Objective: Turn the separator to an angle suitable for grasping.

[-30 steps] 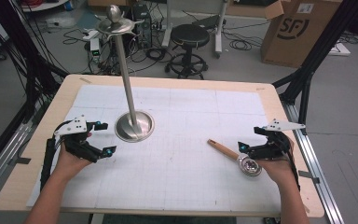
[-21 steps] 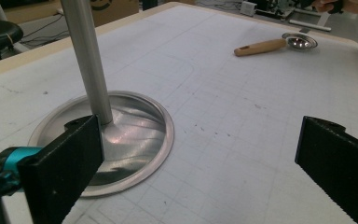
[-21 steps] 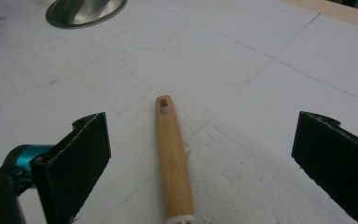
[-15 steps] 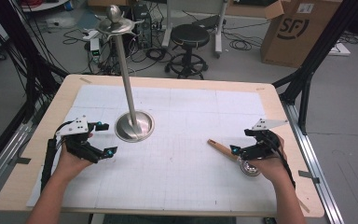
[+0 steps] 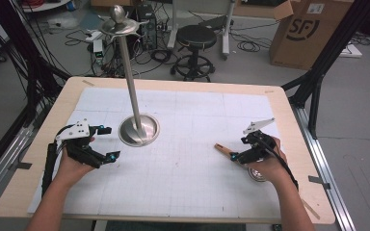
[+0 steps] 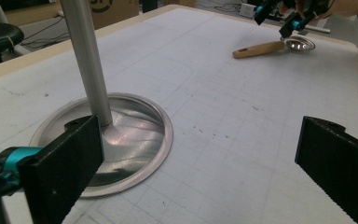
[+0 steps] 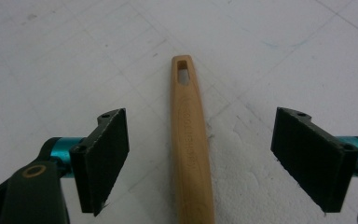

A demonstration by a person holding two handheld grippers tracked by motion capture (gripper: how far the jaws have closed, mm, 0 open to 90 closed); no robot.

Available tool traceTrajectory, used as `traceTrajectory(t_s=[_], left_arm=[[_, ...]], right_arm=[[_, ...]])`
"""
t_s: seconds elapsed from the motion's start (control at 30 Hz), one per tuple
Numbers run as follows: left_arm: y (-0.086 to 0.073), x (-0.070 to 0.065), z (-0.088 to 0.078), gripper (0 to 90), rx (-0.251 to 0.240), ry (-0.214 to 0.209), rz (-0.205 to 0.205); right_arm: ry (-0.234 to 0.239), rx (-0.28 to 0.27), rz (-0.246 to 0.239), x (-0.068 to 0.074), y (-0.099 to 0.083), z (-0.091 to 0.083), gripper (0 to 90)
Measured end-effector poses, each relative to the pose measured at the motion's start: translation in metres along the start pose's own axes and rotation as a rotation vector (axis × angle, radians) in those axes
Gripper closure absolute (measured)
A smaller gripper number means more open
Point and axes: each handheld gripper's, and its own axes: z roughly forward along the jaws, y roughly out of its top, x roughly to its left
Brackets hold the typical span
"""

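A small metal scoop lies on the right of the mat, its bowl (image 5: 257, 175) partly under my right hand and its wooden handle (image 5: 223, 148) pointing left. My right gripper (image 5: 238, 150) is low over that handle. In the right gripper view its jaws (image 7: 200, 154) stand on either side of the handle (image 7: 189, 135) with gaps on both sides; they have just been closing. A steel stand with a round base (image 5: 138, 130) and a tall pole (image 5: 129, 82) rises at centre left. Beside the base my left gripper (image 5: 111, 142) rests open, holding nothing.
A white grid mat (image 5: 188, 183) covers the wooden table (image 5: 289, 110). On the floor beyond stand a black stool (image 5: 196, 38) and a cardboard box (image 5: 313, 31), with cables around. In the left gripper view the stand's base (image 6: 130, 140) lies just ahead of the jaws.
My right gripper has moved left from beside the scoop's bowl to over its wooden handle, and its jaws have narrowed. The left hand has stayed put.
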Motion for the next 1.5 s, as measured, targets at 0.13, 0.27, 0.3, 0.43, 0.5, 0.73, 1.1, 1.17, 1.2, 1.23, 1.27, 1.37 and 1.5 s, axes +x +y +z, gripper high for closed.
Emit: traceTrajectory(t_s=[0.13, 0.27, 0.3, 0.43, 0.5, 0.73, 1.1, 1.17, 1.2, 1.23, 1.27, 1.37, 1.5], left_arm=[[0.000, -0.001, 0.001, 1.7, 0.005, -0.003, 0.004], [0.000, 0.000, 0.002, 1.7, 0.002, -0.004, 0.006], [0.000, -0.001, 0.002, 1.7, 0.000, -0.001, 0.002], [0.000, -0.001, 0.003, 1.7, 0.010, -0.004, 0.005], [0.000, -0.001, 0.003, 1.7, 0.012, -0.006, 0.004], [0.001, -0.003, 0.004, 1.7, 0.016, -0.008, 0.011], [-0.001, -0.003, 0.008, 1.7, 0.037, -0.010, 0.009], [-0.001, -0.003, 0.008, 1.7, 0.038, -0.006, 0.007], [-0.001, -0.003, 0.008, 1.7, 0.038, -0.006, 0.007], [-0.001, -0.002, 0.007, 1.7, 0.039, -0.006, 0.005], [-0.002, -0.002, 0.008, 1.7, 0.041, -0.008, 0.005], [-0.002, -0.004, 0.009, 1.7, 0.052, -0.009, 0.012], [-0.002, -0.004, 0.010, 1.7, 0.060, -0.010, 0.013]], right_arm=[[-0.003, 0.044, -0.004, 0.001, 0.005, 0.005, 20.6], [0.001, 0.070, -0.011, 0.002, 0.006, 0.010, 22.7], [-0.003, 0.081, -0.012, 0.002, 0.006, 0.010, 23.2], [-0.004, 0.125, -0.010, 0.001, 0.003, 0.011, 29.2], [-0.003, 0.129, -0.008, 0.000, 0.003, 0.011, 30.3], [-0.024, 0.175, -0.029, 0.002, -0.002, 0.015, 36.1], [0.015, 0.239, -0.021, 0.002, -0.009, 0.018, 54.7], [0.009, 0.249, -0.024, 0.002, -0.009, 0.019, 56.9], [0.010, 0.249, -0.024, 0.002, -0.009, 0.019, 58.3], [0.010, 0.249, -0.024, 0.002, -0.009, 0.019, 58.3], [0.005, 0.249, -0.024, 0.002, -0.009, 0.018, 60.6], [-0.010, 0.278, -0.031, 0.002, -0.007, 0.018, 65.9], [-0.022, 0.314, -0.039, 0.004, -0.003, 0.019, 65.9]])
